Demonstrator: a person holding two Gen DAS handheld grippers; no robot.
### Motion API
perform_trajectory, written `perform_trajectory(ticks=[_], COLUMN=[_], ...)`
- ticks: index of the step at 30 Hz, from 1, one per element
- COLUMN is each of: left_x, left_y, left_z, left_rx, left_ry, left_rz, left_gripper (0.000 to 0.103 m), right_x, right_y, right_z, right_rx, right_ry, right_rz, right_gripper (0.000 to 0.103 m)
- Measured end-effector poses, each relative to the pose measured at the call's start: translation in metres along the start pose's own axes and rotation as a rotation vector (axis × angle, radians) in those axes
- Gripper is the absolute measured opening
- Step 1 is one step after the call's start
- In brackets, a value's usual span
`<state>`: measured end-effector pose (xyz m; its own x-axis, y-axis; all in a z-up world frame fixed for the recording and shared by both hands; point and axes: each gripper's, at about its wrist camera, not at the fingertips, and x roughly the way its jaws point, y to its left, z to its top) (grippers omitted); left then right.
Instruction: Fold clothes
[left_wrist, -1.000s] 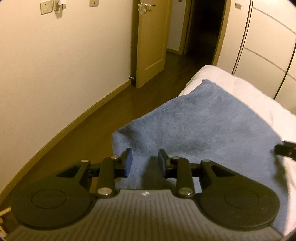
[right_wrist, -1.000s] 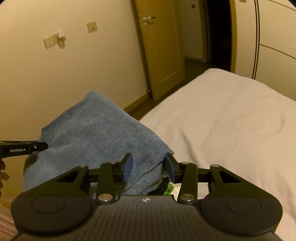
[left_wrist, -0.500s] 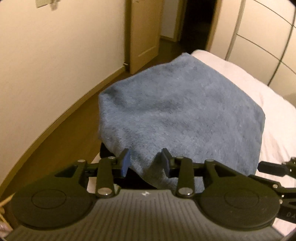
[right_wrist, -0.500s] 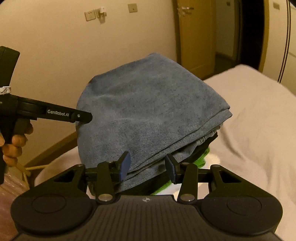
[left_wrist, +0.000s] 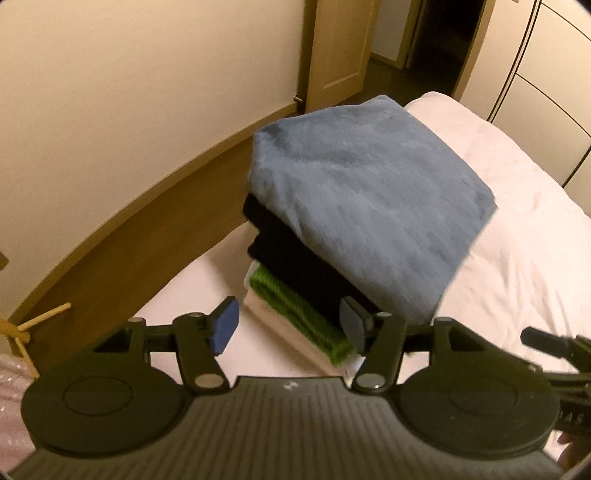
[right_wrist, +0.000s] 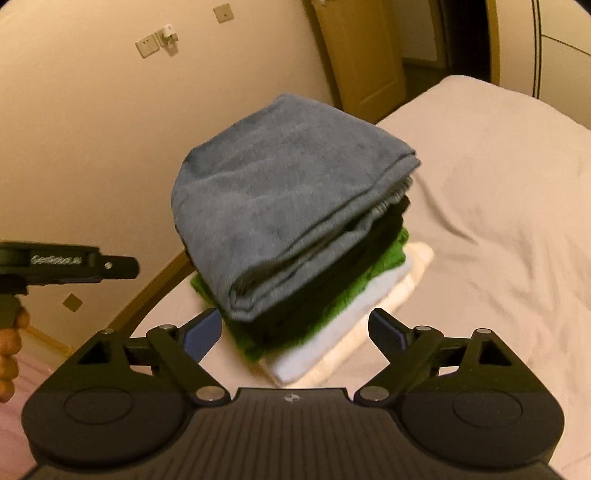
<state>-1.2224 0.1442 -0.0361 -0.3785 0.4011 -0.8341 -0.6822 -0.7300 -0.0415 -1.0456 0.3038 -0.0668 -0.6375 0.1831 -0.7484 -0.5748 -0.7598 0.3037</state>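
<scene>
Both grippers have just been opening: left gripper (left_wrist: 290, 330) and right gripper (right_wrist: 295, 330) stand with jaws apart, nothing pressed between them. From each, the folded blue garment (right_wrist: 284, 192) lies at 12 o'clock, just beyond the fingertips. It tops a stack on the bed (right_wrist: 498, 184): black piece (left_wrist: 295, 258), green piece (right_wrist: 347, 291), white piece (right_wrist: 332, 347) underneath. Its layered folded edges face the right gripper.

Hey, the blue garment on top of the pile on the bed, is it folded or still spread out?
Folded. The blue garment lies as a compact bundle with layered edges at its near corner, resting on top of the stack on the bed.
</scene>
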Motion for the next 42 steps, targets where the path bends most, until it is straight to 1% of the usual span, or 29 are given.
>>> perform_trajectory(ticks=[2,4,9,10,12,17,19,23,29,35,42], left_x=[-0.011,-0.027,-0.071,-0.079,-0.099,-0.139,-0.153,-0.178,-0.209,-0.23,-0.24], left_y=[-0.007,-0.012,-0.026,-0.029,-0.035,-0.054,-0.062,-0.076,-0.095,-0.113,-0.124], left_z=[-0.01,-0.024,-0.057,-0.064,-0.077,-0.109,-0.12,-0.14,-0.165,-0.19,-0.215], left_rx=[-0.007,-0.015,-0.028,-0.028,-0.031,-0.035,-0.035,-0.039,-0.046,-0.051,-0.099], left_ry=[-0.004,-0.012,-0.02,-0.023,-0.037,-0.064,-0.077,-0.096,-0.117,-0.141,-0.155], left_rz=[0.017,0.033,0.067,0.075,0.085,0.106,0.112,0.124,0.14,0.162,0.14], left_gripper=[0.062,0.066,0.07,0.075,0.08,0.082,0.085,0.088,0.095,0.102,0.102], right_x=[-0.018,-0.035,-0.077,-0.083,-0.1,-0.135,-0.15,-0.175,-0.204,-0.224,-0.241], right_y=[0.002,0.003,0.004,0.003,0.003,0.003,0.002,0.0,-0.005,-0.014,-0.021], right_z=[-0.007,-0.014,-0.036,-0.04,-0.049,-0.07,-0.077,-0.09,-0.108,-0.124,-0.135], right_rx=[-0.009,-0.02,-0.05,-0.053,-0.061,-0.099,-0.114,-0.14,-0.158,-0.175,-0.208], right_ry=[-0.013,-0.024,-0.046,-0.051,-0.061,-0.075,-0.085,-0.097,-0.099,-0.099,-0.085], right_rz=[0.002,0.014,0.027,0.031,0.037,0.033,0.032,0.028,0.027,0.034,0.033], right_gripper=[0.089,0.089,0.089,0.089,0.089,0.089,0.089,0.089,0.089,0.089,0.089])
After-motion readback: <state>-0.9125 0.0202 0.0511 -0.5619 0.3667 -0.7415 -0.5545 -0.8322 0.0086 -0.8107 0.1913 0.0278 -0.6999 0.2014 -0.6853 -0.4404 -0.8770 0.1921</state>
